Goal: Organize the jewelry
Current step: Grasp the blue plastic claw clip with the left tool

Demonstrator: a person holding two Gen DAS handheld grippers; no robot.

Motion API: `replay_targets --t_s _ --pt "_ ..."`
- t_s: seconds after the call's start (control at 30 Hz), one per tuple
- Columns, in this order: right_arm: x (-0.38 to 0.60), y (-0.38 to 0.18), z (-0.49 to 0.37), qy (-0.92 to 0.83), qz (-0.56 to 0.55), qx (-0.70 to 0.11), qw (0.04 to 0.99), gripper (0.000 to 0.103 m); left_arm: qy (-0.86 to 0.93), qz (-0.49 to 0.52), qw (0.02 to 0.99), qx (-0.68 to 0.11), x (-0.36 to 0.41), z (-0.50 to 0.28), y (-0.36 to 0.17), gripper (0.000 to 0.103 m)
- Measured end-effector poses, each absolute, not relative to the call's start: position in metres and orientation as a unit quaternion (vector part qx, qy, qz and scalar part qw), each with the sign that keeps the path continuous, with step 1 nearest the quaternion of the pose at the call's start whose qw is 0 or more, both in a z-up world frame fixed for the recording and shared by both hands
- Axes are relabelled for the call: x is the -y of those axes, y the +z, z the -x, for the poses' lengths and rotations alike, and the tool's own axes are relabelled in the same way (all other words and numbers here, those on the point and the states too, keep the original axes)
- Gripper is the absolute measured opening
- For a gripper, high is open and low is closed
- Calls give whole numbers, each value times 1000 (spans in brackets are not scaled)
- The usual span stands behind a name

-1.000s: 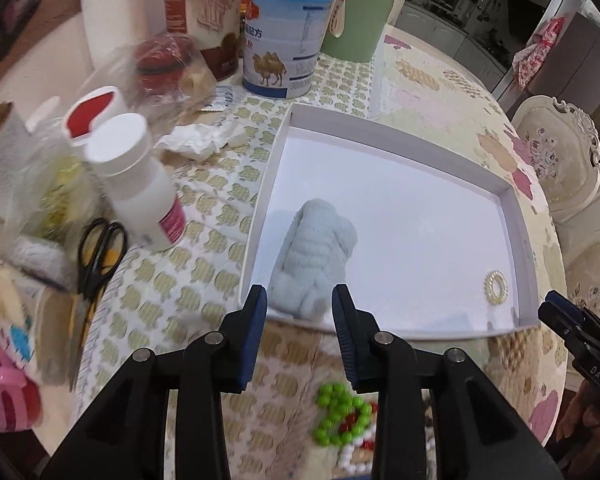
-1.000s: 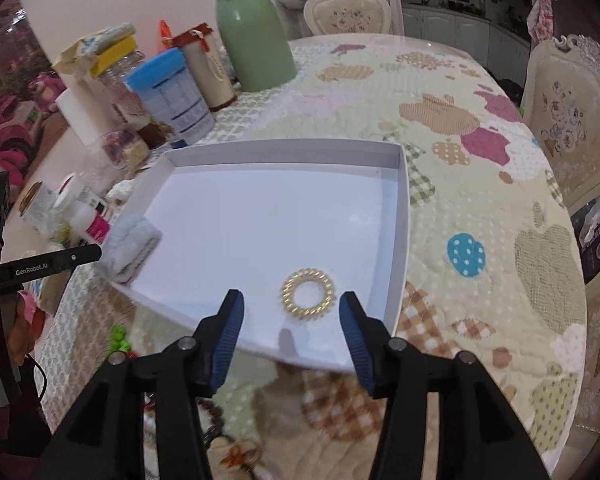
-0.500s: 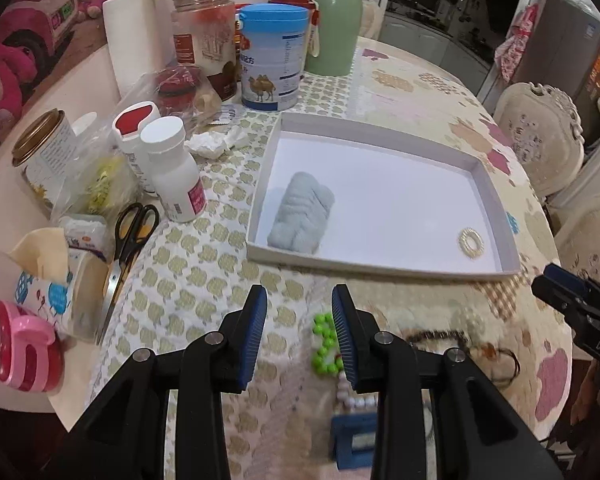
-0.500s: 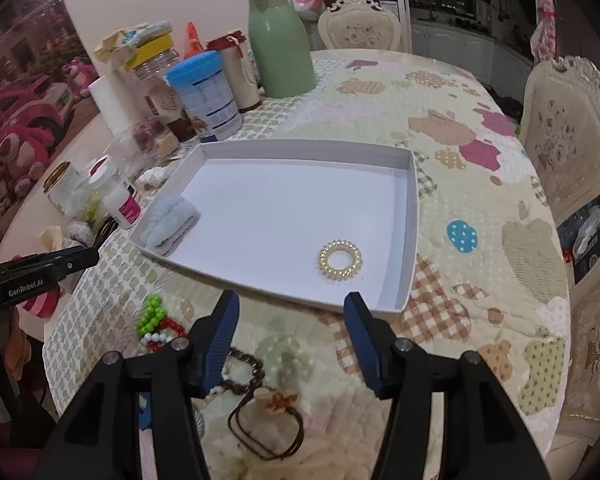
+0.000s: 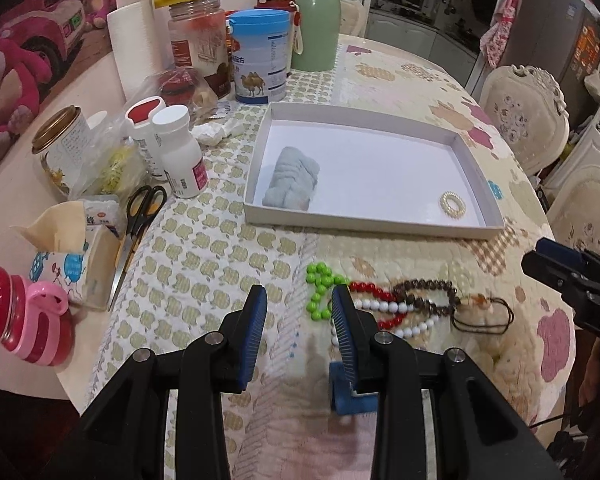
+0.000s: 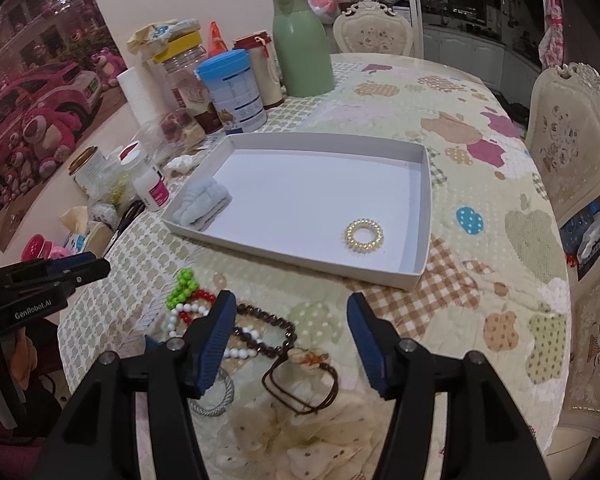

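Quilted tablecloth (image 6: 480, 280), beaded bracelets (image 6: 256, 332), cardboard tray (image 6: 420, 276)

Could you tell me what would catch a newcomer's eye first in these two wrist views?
Probably the shallow white tray mid-table, nearly bare: a gold beaded ring near its right corner and a pale blue fluffy scrunchie at its left end. Next, the tangle of bead bracelets on the cloth in front of the tray, green, red, white and brown, under both grippers, which hold nothing.

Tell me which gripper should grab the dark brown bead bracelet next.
Probably the right gripper: its open, empty jaws sit directly above the brown bead bracelet. The left gripper, also open, hovers beside the green beads, further over.
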State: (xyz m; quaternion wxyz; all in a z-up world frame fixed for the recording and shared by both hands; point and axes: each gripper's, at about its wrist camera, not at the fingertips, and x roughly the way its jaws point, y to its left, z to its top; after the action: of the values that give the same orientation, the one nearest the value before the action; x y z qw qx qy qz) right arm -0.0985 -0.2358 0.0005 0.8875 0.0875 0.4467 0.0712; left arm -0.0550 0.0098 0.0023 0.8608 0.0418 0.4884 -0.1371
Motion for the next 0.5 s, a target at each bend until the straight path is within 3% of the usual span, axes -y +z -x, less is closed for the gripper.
replay_targets --t_s 0.5 --pt "225 -10 119 85 -74 -461 880 64 -170 -10 825 -539 -17 84 -21 33"
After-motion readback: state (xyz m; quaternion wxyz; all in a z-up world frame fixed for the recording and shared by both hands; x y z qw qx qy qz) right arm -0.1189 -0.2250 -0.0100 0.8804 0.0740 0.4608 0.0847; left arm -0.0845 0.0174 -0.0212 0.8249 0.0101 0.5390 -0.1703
